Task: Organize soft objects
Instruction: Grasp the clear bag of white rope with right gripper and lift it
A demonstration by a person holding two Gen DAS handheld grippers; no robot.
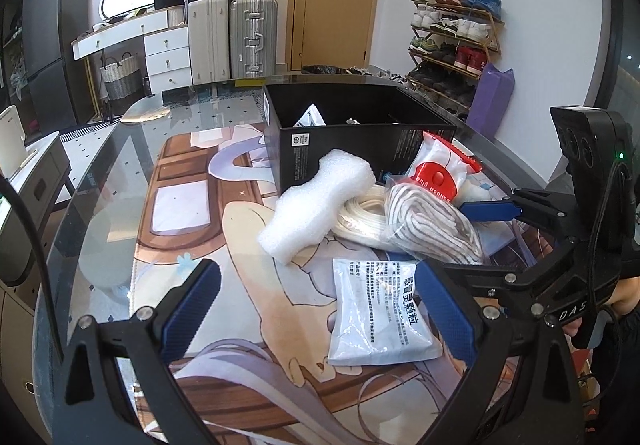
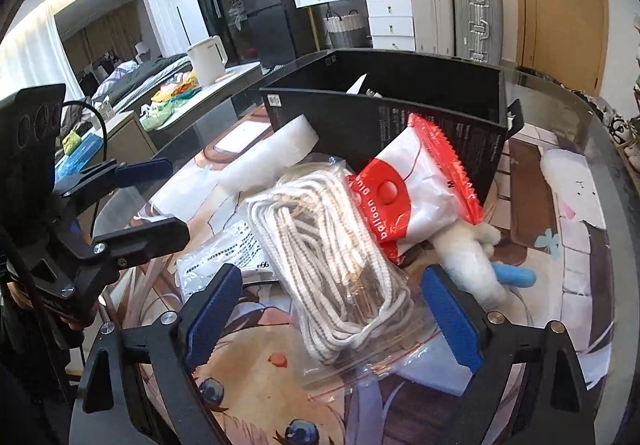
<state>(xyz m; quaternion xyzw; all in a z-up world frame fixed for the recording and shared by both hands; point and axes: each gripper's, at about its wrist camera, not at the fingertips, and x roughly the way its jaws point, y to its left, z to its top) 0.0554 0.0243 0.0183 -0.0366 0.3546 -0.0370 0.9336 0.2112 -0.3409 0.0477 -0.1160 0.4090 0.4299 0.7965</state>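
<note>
Blue-padded, both the left gripper (image 1: 316, 309) and right gripper (image 2: 332, 309) gape wide and empty over the soft pile by the black box (image 1: 360, 133), seemingly mid-table, the bagged cord (image 2: 336, 257) between the right's fingers.

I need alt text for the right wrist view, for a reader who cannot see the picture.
The open right gripper hovers over a clear bag of striped cord on a glass table. Behind it lie a red-and-white packet, a white foam piece, a white plush toy and an open black box. The left gripper, also open, is at the left.
</note>
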